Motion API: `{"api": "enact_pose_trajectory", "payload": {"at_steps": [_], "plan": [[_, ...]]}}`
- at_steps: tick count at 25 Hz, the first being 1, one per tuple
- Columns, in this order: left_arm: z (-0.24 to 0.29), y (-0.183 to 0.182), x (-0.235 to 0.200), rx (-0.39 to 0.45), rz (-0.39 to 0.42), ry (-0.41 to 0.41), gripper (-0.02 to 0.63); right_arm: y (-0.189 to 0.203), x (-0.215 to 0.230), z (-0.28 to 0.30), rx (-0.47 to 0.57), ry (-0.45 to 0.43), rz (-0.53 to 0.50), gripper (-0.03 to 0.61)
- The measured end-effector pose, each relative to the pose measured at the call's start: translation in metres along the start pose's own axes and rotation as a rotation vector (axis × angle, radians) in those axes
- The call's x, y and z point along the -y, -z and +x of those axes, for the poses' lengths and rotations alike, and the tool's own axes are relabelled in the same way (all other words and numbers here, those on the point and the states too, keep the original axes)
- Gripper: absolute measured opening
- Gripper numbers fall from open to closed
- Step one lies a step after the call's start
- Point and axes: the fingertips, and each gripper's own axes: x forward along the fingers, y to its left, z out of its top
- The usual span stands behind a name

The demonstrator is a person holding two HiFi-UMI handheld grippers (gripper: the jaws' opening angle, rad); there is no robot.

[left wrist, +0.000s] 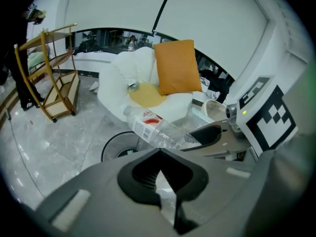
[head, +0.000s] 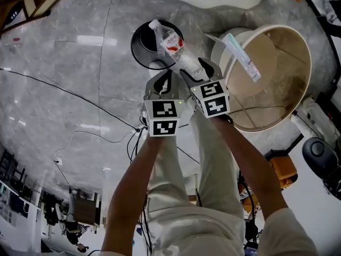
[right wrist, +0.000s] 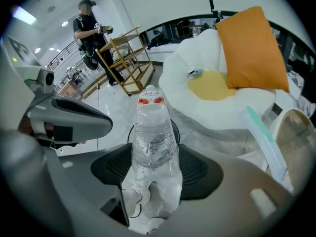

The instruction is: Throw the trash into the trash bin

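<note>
Clear plastic water bottle (head: 173,46): long axis runs along right gripper (head: 195,70), cap end pointing away, above black trash bin (head: 137,49). Right jaws clamp its lower body. Left gripper (head: 163,82) just beside, jaws together, empty.

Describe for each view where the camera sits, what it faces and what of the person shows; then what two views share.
Head view: on the head, facing down; arms, legs, grippers.
Left gripper view: on the left gripper, facing the bin; shut jaws.
Right gripper view: on the right gripper, facing the bottle it grips.
Shared: bottle, bin.
</note>
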Motion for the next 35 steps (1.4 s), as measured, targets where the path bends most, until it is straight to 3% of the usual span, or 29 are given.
{"api": "enact_pose_trajectory", "payload": {"at_steps": [19,29,35], "plan": [[0.043,0.050,-0.062,-0.039,-0.099,-0.053,0.000,0.050,0.000,0.101,-0.202,-0.020,-0.015,0.324],[0.054,0.066,-0.068,-0.059,-0.136,-0.053,0.000,0.061,0.000,0.131,-0.300,0.020,-0.098,0.327],[0.056,0.067,-0.075,-0.061,-0.152,-0.059,0.000,0.049,-0.005,0.139,-0.289,0.024,-0.141,0.324]]}}
